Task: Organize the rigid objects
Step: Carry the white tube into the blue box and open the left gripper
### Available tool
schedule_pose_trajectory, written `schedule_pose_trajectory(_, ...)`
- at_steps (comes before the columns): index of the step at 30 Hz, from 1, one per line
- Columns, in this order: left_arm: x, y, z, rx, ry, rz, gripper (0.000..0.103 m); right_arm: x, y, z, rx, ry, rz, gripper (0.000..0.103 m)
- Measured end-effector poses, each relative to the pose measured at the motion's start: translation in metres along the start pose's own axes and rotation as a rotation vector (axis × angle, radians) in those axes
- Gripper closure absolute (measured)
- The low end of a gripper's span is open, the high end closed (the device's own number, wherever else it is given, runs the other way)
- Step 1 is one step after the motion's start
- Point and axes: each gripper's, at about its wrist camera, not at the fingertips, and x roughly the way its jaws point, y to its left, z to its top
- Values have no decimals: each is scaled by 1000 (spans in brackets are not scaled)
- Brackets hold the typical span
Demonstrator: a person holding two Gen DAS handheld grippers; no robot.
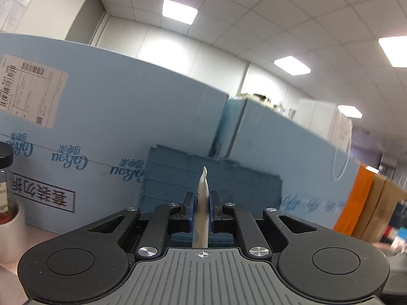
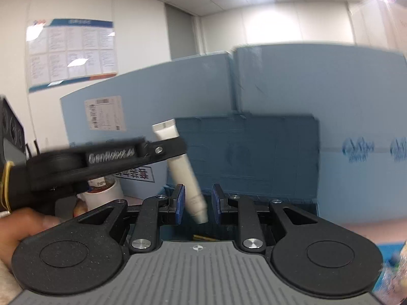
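Left gripper [image 1: 202,208] is clamped tight on the tube [image 1: 203,203], with the blue pads [image 1: 192,209] pressing its flat sides. From the left wrist view we're looking at the tube edge-on: soft white plastic, smooth, tapering up to a thin crimped seam at the top.

Over on the right wrist view the same tube [image 2: 182,167] shows its full shape. It's long and round-bodied, with the flattened end up and to the left and the narrower cap end pointing down and to the right. The left gripper [image 2: 175,150] reaches in from the left, matte black and grainy, with a hand [image 2: 25,228] wrapped round its handle.

The right gripper [image 2: 198,203] has its jaws drawn in to a narrow gap, and they're clamping nothing. The tube's cap end shows in that gap, clear of both ribbed blue pads [image 2: 180,203].

Behind it all stands a dark blue plastic crate [image 2: 254,157], ribbed and boxy, and the tube hangs in front of it. Behind the crate are big pale blue cartons [image 1: 114,117] with a flat matte finish and printed lettering, and one carries a white paper shipping label [image 1: 30,89].

At far left there's a white cup [image 1: 10,228], smooth and round. Just by it is a clear jar with a glossy black lid [image 1: 5,155].
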Motion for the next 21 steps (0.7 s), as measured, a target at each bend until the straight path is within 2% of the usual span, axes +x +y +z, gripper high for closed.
schedule_pose_trajectory(2, 5, -3, -3, 38, 26, 20, 94, -4, -8, -1, 43, 3, -21, 79)
schedule_pose_trajectory(7, 11, -25, -16, 230, 101, 19, 94, -12, -22, -3, 103, -1, -52, 76)
schedule_pose_trajectory(12, 18, -44, -30, 321, 161, 2, 94, -22, -35, -4, 152, -9, -77, 71)
schedule_pose_trajectory(15, 20, -50, -35, 325, 187, -35, 92, -24, -39, -6, 178, -9, -84, 71)
schedule_pose_trajectory(21, 25, -53, -40, 308, 223, -59, 86, -26, -42, -5, 189, -11, -102, 69)
